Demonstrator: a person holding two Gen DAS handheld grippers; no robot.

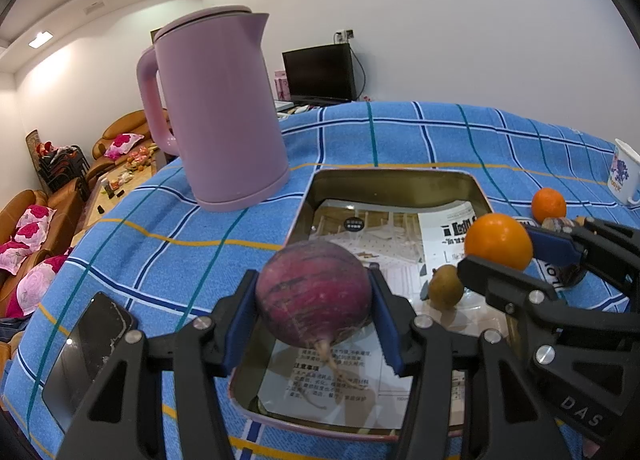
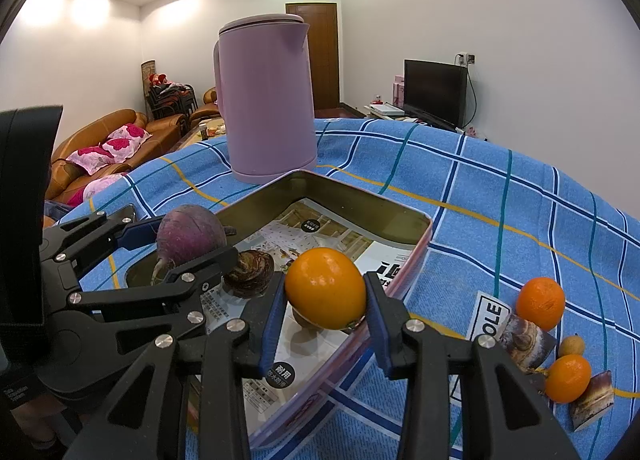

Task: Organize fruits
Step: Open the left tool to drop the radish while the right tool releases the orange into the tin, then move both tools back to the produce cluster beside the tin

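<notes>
My left gripper (image 1: 314,320) is shut on a purple round turnip (image 1: 314,290) and holds it above the near end of a metal tin tray (image 1: 396,180) lined with printed paper. My right gripper (image 2: 326,318) is shut on an orange (image 2: 325,288) and holds it above the tray's (image 2: 360,196) right side. In the left wrist view the right gripper (image 1: 516,256) with the orange (image 1: 498,240) is at the right. A small brown fruit (image 1: 446,286) and a dark striped shell-like item (image 2: 250,272) lie in the tray.
A pink kettle (image 1: 216,112) stands behind the tray on the blue checked cloth (image 2: 500,188). A phone (image 1: 92,344) lies at the left. Two small oranges (image 2: 540,302) (image 2: 568,378), a small yellow fruit (image 2: 571,345) and printed cards (image 2: 524,338) lie right of the tray. A white mug (image 1: 624,176) is far right.
</notes>
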